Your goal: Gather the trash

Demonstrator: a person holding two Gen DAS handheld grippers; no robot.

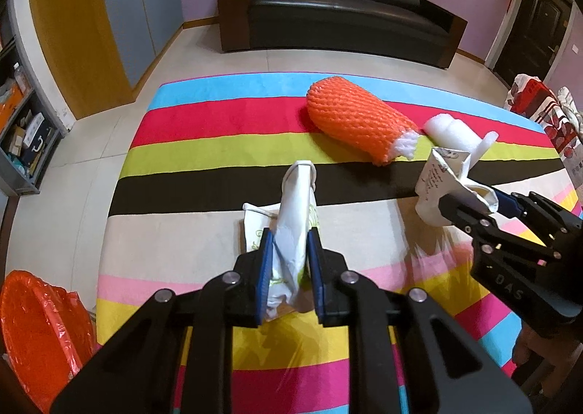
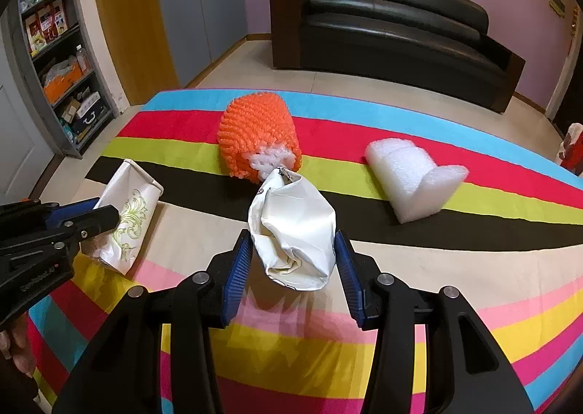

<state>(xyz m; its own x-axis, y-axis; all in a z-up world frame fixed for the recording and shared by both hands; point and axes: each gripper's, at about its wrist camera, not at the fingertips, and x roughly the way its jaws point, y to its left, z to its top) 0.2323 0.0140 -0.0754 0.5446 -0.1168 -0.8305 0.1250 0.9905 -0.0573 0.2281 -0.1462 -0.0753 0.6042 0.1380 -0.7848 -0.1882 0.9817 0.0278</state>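
Observation:
My left gripper (image 1: 289,261) is shut on a white paper bag with green scrollwork (image 1: 295,217), which also shows in the right wrist view (image 2: 125,221), held over the striped table (image 1: 182,217). My right gripper (image 2: 293,261) is shut on a crumpled white paper bag (image 2: 295,231), seen from the left wrist view (image 1: 442,180), lifted just above the cloth. An orange foam net sleeve (image 1: 357,118) (image 2: 258,137) and a white foam wrap (image 1: 452,131) (image 2: 411,180) lie farther back on the table.
An orange plastic-lined bin (image 1: 40,337) stands at the table's left near corner. A black sofa (image 1: 335,2) stands beyond the table. Shelves (image 2: 62,49) stand at far left. A patterned cloth (image 1: 546,115) lies at the table's right edge.

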